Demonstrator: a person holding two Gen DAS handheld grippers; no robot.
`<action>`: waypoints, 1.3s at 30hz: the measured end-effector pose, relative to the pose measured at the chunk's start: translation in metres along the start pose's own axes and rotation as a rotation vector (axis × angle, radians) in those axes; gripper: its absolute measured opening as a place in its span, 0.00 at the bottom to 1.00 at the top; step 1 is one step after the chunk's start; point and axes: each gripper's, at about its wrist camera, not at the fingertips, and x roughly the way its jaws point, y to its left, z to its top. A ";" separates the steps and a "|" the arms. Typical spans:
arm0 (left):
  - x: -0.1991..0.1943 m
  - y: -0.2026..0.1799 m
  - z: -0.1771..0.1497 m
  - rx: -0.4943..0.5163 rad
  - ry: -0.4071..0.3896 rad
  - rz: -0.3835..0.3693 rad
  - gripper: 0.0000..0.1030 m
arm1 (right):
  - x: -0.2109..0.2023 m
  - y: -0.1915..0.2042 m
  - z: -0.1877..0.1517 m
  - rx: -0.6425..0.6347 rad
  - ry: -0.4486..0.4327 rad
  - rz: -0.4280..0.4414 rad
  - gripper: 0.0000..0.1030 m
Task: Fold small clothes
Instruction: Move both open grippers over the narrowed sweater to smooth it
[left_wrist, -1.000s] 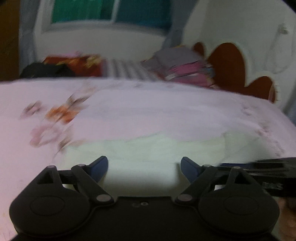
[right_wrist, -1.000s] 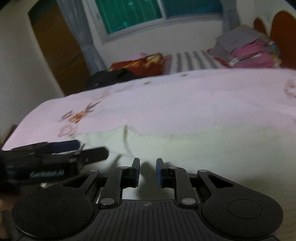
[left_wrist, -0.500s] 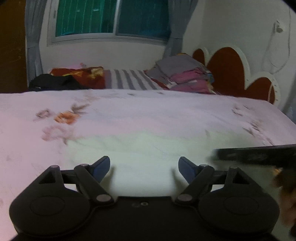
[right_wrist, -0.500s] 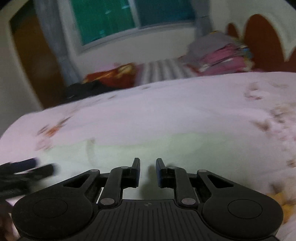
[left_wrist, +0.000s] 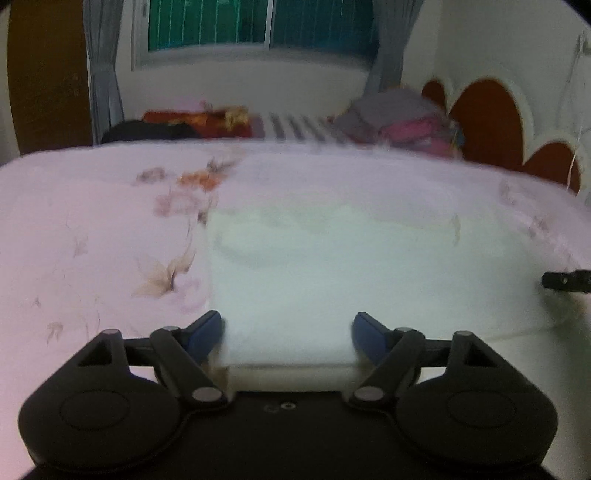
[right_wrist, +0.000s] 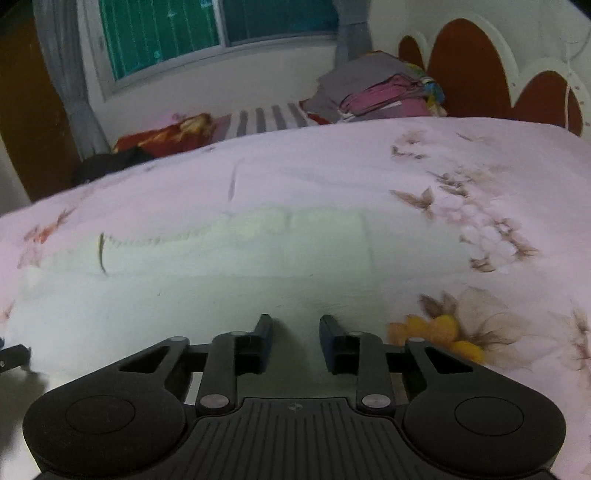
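A pale white-green garment (left_wrist: 332, 266) lies flat on the pink floral bedsheet (left_wrist: 92, 229), its near edge reaching between my left fingers. My left gripper (left_wrist: 288, 332) is open and empty, low over the garment's near left part. In the right wrist view the same garment (right_wrist: 221, 266) spreads across the sheet, with a folded upper layer at its far side. My right gripper (right_wrist: 295, 332) is open with a moderate gap, empty, over the garment's near right part. The right gripper's tip (left_wrist: 565, 280) shows at the left view's right edge.
A stack of folded clothes (right_wrist: 380, 88) sits at the bed's far right by the red-brown headboard (right_wrist: 469, 70). A striped cloth (right_wrist: 266, 118), a red patterned cloth (right_wrist: 166, 136) and a dark item (right_wrist: 107, 162) lie along the far edge under the window.
Both grippers have pulled apart sideways, the left one leftward and the right one rightward. The right gripper's jaws have opened wider. The left stays open.
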 end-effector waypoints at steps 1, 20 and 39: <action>-0.003 -0.003 0.000 0.001 -0.011 -0.009 0.76 | -0.011 0.000 0.001 -0.004 -0.032 0.003 0.29; -0.012 -0.010 -0.019 0.070 0.001 0.055 0.99 | -0.030 0.001 -0.012 -0.007 -0.002 -0.033 0.29; -0.099 -0.018 -0.062 0.107 -0.012 0.080 0.94 | -0.133 -0.012 -0.063 0.035 -0.045 0.040 0.62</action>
